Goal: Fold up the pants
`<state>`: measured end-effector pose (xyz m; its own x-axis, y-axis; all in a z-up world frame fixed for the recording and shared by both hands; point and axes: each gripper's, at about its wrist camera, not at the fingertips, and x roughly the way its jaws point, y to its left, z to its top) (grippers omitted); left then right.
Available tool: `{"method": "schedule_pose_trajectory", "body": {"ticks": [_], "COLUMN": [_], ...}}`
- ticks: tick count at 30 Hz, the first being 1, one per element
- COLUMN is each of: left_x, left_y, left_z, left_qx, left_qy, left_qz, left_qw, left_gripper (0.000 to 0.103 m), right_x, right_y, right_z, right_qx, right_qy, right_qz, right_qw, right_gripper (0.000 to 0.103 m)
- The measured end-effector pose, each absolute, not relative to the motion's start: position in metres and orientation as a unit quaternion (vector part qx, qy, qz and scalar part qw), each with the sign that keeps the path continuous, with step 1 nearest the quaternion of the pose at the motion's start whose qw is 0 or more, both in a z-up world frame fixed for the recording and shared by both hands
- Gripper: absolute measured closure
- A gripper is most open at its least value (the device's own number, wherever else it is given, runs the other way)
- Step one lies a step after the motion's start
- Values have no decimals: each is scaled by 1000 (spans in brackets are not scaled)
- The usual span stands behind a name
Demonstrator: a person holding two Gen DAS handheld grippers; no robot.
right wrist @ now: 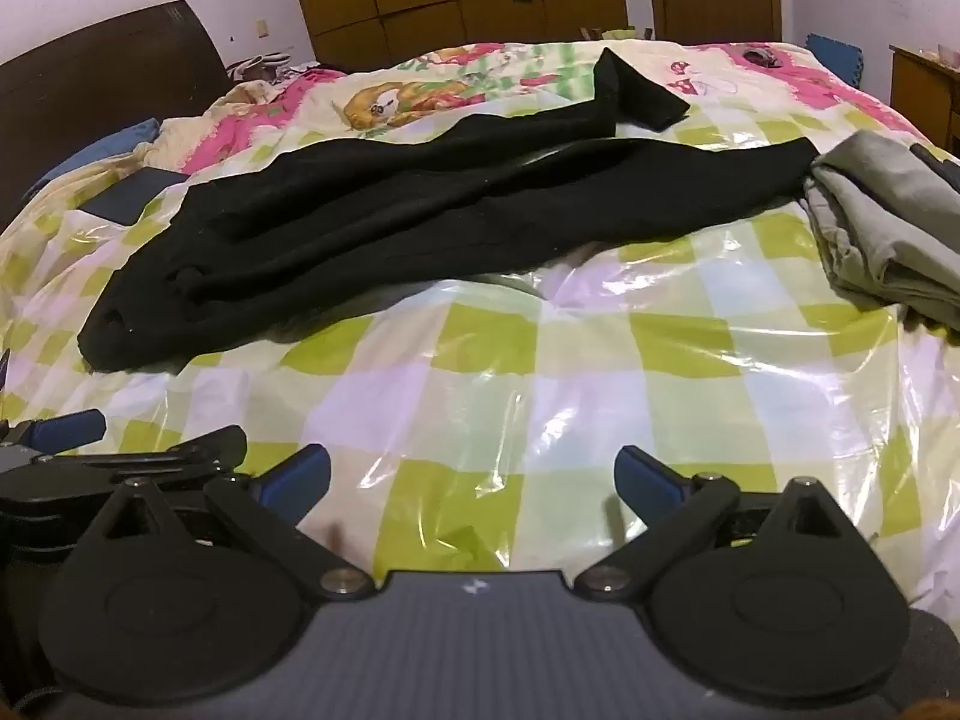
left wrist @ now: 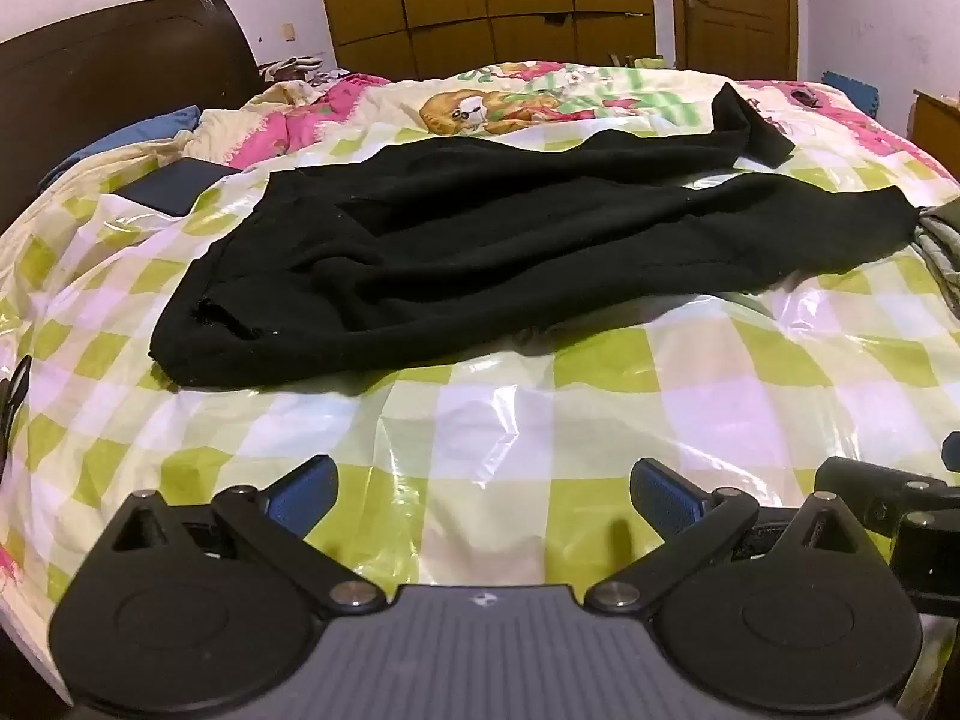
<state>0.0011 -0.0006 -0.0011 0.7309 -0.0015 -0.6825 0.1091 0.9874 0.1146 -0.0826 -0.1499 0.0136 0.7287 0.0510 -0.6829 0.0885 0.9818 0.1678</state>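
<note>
Where writing might be read, only a large pink letter "A" (right wrist: 681, 69) shows on the quilt (right wrist: 540, 384), printed upside down near the far right; the small light emblem on each gripper's grey body is too small to read. A cartoon dog (left wrist: 465, 111) is printed further along the quilt.

Black pants (left wrist: 480, 246) lie unfolded across the bed, waistband toward the headboard (left wrist: 114, 78) on the left, both legs running right. They are plain, soft-looking and rumpled, with a pocket opening near the waist. The far leg's cuff (left wrist: 750, 126) is flipped up and creased; the near leg's end touches a folded grey garment (right wrist: 888, 228).

A dark flat rectangle (left wrist: 174, 183) rests just beyond the waistband.

Both the left gripper (left wrist: 483, 495) and right gripper (right wrist: 471, 483) hover over the shiny green-checked cover, near the pants but apart from them, jaws spread wide and holding nothing.
</note>
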Motion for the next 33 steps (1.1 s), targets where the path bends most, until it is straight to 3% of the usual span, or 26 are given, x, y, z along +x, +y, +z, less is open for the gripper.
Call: {"method": "schedule_pose_trajectory", "body": {"ticks": [33], "left_x": [-1], "left_y": [2], "left_z": [-1], "left_qx": [59], "left_qy": [364], "left_qz": [-49], "left_qw": [928], "left_gripper": [0], "right_x": [-75], "right_y": [-149], "right_z": [4], "right_qx": [76], "right_qy": [380], "right_qz": [-35], "right_qw": [921], "right_gripper": [3]}}
